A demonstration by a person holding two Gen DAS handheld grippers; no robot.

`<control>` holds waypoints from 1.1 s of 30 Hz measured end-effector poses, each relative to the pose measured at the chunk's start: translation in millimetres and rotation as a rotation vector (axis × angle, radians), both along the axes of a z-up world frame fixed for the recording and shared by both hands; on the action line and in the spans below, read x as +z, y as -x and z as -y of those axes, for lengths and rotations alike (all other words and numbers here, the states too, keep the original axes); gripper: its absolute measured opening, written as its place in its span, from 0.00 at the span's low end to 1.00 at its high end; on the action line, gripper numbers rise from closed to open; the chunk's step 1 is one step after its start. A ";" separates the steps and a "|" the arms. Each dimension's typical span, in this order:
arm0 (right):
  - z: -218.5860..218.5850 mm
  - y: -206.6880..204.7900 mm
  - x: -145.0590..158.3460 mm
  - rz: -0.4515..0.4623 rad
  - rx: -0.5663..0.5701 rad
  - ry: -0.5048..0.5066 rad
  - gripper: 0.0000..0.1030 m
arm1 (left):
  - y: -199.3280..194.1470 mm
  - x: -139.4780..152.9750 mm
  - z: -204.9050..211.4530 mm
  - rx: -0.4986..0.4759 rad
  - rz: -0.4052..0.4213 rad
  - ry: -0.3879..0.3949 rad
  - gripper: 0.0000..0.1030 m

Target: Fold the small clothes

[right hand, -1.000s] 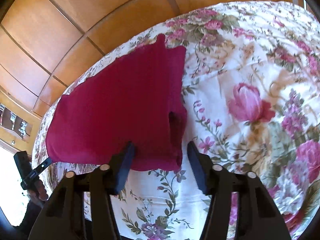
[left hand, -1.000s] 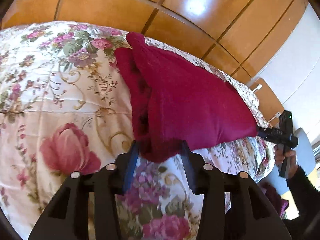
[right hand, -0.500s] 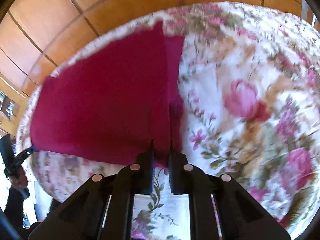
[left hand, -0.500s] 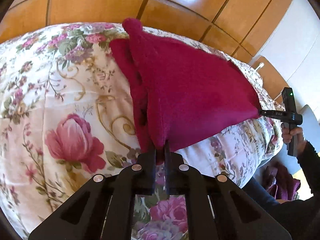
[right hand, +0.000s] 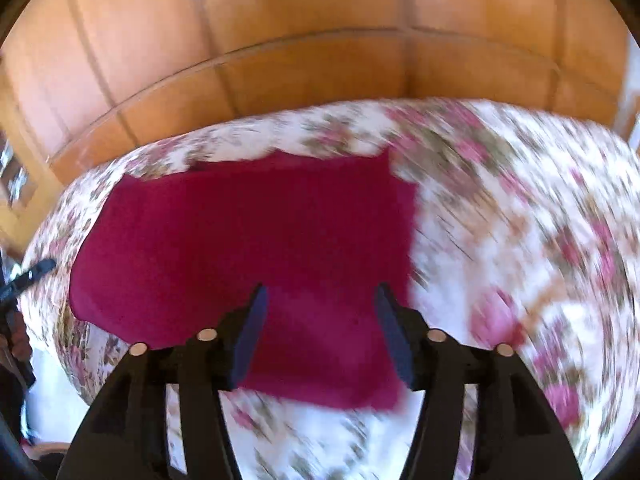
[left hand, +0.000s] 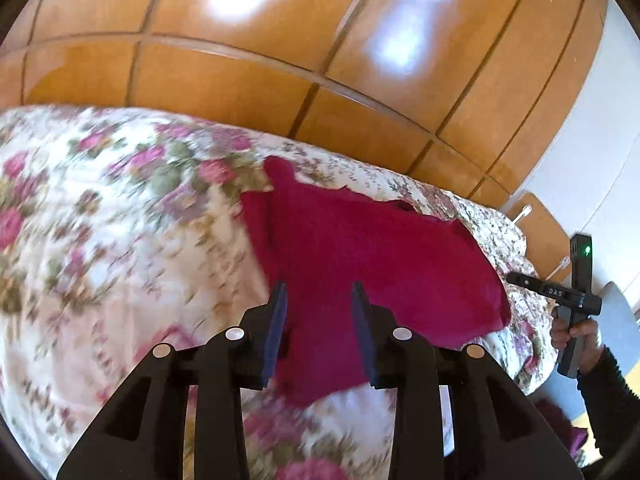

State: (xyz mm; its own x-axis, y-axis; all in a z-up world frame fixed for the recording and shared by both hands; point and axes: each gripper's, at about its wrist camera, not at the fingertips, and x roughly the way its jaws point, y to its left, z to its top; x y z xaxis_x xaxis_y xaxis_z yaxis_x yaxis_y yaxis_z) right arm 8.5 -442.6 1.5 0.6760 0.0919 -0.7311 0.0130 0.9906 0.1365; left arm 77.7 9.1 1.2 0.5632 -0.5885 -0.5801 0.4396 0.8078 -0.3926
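Both grippers (left hand: 319,304) (right hand: 318,304) opening over red garment (left hand: 360,260), unpinched | left view only: person's hand (left hand: 576,336)

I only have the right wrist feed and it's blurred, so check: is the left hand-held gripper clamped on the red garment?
Observer: No. The left hand-held gripper has its jaws opening; the red garment lies between them, unpinched.
Operator: Is my right hand-held gripper touching the cloth?
Observer: Seen from the side, its opening jaws hold nothing; the tip looks just clear of the garment's corner.
Operator: More laundry?
Observer: Dark red cloth shows below the bed edge, too blurred to identify.
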 end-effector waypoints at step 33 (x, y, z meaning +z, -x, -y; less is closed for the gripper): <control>16.7 -135.9 -76.1 -0.024 -0.142 0.016 0.89 | -65.1 -35.1 93.5 0.157 0.035 -0.282 0.41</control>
State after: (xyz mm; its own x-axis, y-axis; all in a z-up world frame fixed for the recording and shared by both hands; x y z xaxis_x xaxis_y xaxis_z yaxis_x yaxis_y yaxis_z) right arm 144.4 -459.3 -74.6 0.6637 -0.0154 -0.7478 0.1561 0.9806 0.1184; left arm 142.8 -84.3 -33.9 0.6566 -0.3118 -0.6868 0.3106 0.9415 -0.1305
